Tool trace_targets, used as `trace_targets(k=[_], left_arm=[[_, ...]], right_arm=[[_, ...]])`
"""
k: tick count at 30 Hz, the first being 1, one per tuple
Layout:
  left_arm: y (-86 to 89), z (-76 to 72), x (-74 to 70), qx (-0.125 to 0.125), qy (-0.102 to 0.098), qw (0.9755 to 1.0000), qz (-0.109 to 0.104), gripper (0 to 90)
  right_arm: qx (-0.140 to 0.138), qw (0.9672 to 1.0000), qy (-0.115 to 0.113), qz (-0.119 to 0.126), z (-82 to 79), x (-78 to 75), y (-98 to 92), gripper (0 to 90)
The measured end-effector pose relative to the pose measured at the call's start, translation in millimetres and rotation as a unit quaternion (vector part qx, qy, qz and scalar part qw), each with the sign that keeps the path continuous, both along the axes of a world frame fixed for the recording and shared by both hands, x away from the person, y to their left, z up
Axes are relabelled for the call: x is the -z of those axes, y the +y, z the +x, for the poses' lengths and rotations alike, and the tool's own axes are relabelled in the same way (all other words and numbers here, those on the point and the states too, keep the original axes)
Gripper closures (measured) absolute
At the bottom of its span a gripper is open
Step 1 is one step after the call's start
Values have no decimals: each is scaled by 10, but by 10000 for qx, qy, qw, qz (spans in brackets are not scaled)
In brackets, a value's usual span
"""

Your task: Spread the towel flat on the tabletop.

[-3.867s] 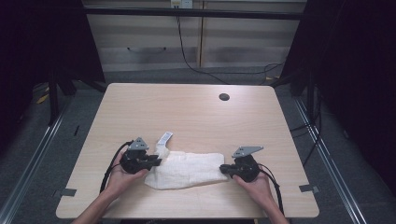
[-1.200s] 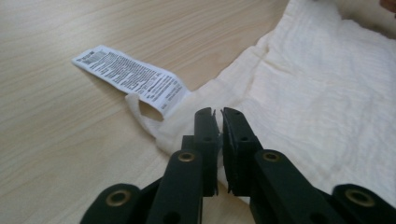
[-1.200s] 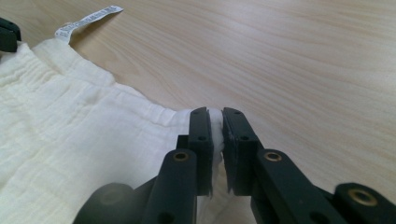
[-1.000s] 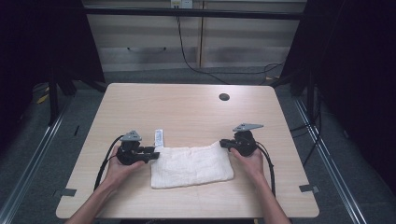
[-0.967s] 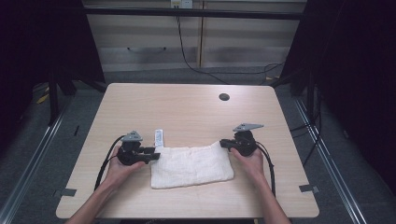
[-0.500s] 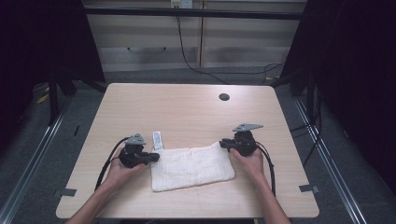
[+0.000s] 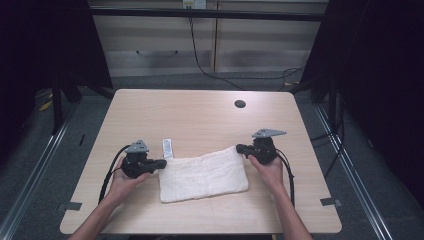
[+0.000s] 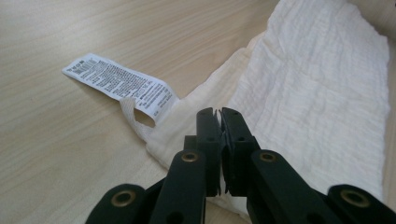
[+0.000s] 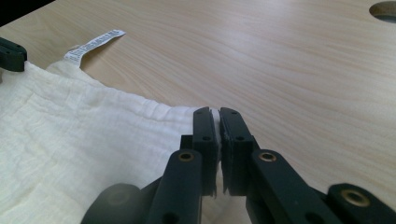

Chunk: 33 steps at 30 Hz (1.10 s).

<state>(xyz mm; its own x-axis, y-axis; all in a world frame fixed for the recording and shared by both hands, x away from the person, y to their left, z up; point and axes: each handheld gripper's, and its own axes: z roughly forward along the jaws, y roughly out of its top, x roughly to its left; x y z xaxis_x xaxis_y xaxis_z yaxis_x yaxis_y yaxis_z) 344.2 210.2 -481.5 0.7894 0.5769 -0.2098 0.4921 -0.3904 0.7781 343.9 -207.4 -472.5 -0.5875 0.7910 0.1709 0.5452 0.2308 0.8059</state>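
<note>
Cloth (image 7: 202,173) has changed shape since the oldest high view: back then it lay rumpled and stretched between the two hands near the desk's front edge, and now it is a flat, folded rectangle a little farther from that edge. Compared with a second ago, the left tongs (image 7: 162,163) have slid in from beside the cloth to its left far corner, and their jaws have just been closing, with cloth between them. The right tongs (image 7: 240,148) sit at about the same spot as before, at the right far corner; their jaws have just been closing a little further as well.

In the left gripper view, the left tongs (image 8: 220,112) are pinched narrow on the cloth's (image 8: 317,84) corner edge, a thin line of fabric showing between the tips. The white care label (image 8: 119,82) lies flat on the desk (image 8: 56,149) just to the side of them, joined to the same corner by a small loop. In the right gripper view, the right tongs (image 9: 218,112) are likewise clamped narrow on the cloth's (image 9: 74,140) hem, white fabric visible between the pads. The cloth lies on the desk (image 7: 200,115) between the two tongs, held at both far corners, its near edge free.
</note>
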Motion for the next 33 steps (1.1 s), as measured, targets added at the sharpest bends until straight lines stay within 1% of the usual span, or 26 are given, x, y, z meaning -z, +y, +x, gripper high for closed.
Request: trace_targets(k=[2,4,6,7,10,12,15,16,17,18,19,22,24,26,27,29,30,31,32,33], left_arm=[[41,-3,-78,-7,-84,9999,-139,869],[70,-4,-167,-66,-182,9995,-245,869],[91,-1,-250,-101,-290,9988,-369,869],[91,-1,-250,-101,-290,9988,-369,869],[79,63,-390,-177,-433,9979,-441,870],[68,107,-480,-221,-502,9971,-520,870],[66,196,-672,-317,-677,9956,-572,870],[66,196,-672,-317,-677,9956,-572,870],[75,273,-800,-424,-755,9944,-607,870],[75,273,-800,-424,-755,9944,-607,870],[85,336,-885,-512,-840,9934,-591,870],[106,450,-1007,-676,-908,9916,-623,870],[114,525,-1077,-767,-916,9905,-674,870],[118,593,-1155,-819,-939,9899,-676,870],[132,626,-1222,-829,-919,9888,-834,870],[151,653,-1335,-803,-965,9879,-914,871],[144,656,-1391,-814,-1015,9876,-879,871],[144,656,-1391,-814,-1015,9876,-879,872],[133,658,-1495,-822,-1137,9863,-871,872],[130,658,-1524,-827,-1175,9854,-910,872]], right_arm=[[-5,10000,-49,20,-8,-38,-2,867],[-13,9999,-94,87,-7,-95,-1,869],[-58,9996,-195,184,0,-174,-4,871],[-45,9995,-219,231,-1,-214,-3,870],[-28,9989,-302,368,27,-319,-7,872],[-11,9986,-384,354,73,-430,-6,872],[6,9979,-519,397,133,-599,-9,874],[6,9979,-519,397,133,-599,-9,874],[22,9973,-596,419,186,-725,-13,874],[22,9973,-596,419,186,-725,-13,874],[51,9969,-659,436,256,-854,-19,875],[94,9964,-716,444,347,-992,-21,876],[106,9961,-759,427,406,-1091,-20,876],[113,9952,-837,503,456,-1195,-19,876],[123,9949,-859,516,480,-1246,-17,877],[134,9947,-897,476,539,-1342,-7,877],[136,9947,-921,438,564,-1390,-1,878],[127,9944,-965,424,582,-1435,8,878],[129,9941,-1003,396,602,-1489,19,879],[139,9936,-1045,402,617,-1529,23,878]])
